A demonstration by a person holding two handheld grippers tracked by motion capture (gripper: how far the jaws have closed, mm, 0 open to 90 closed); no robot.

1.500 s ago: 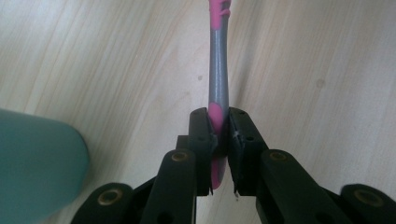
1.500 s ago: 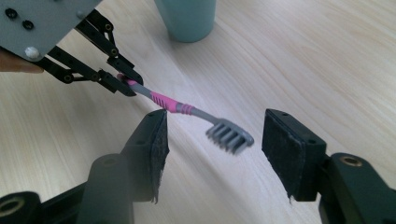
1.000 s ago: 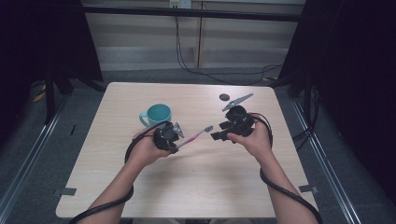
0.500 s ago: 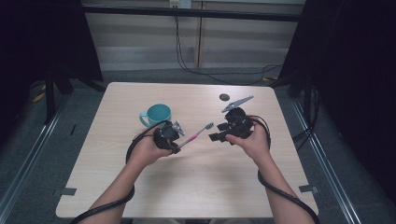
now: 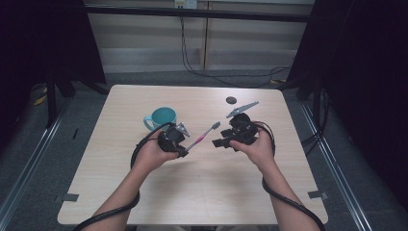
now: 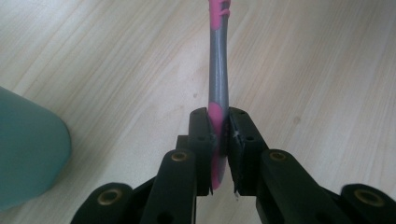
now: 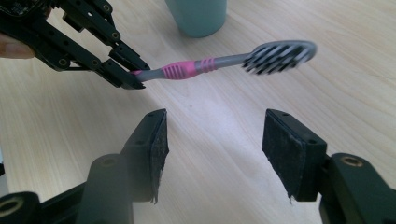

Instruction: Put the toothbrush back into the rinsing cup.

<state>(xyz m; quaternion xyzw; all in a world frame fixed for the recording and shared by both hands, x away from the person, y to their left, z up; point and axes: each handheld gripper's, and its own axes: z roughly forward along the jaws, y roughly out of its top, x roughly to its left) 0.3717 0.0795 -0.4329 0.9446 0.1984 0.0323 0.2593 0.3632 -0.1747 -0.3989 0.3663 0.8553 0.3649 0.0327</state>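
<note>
— Where's the toothbrush [image 5: 202, 136]?
— Above the desk [image 5: 202, 192], clamped by its handle end in the left tongs [image 6: 218, 140]; the bristled head points right, toward the right tongs [image 7: 212, 154].
— And those?
— Wide apart, holding nothing, just short of the head. The teal cup [image 5: 161, 118] stands behind, far left.

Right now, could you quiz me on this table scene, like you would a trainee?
1. True or false: the left hand-held gripper is shut on the toothbrush.
2. What colour is the cup? A red, B teal, C yellow.
3. Fill in: the right hand-held gripper has its jaws ____.

Key: 1 true; 2 B; 3 open.
</note>
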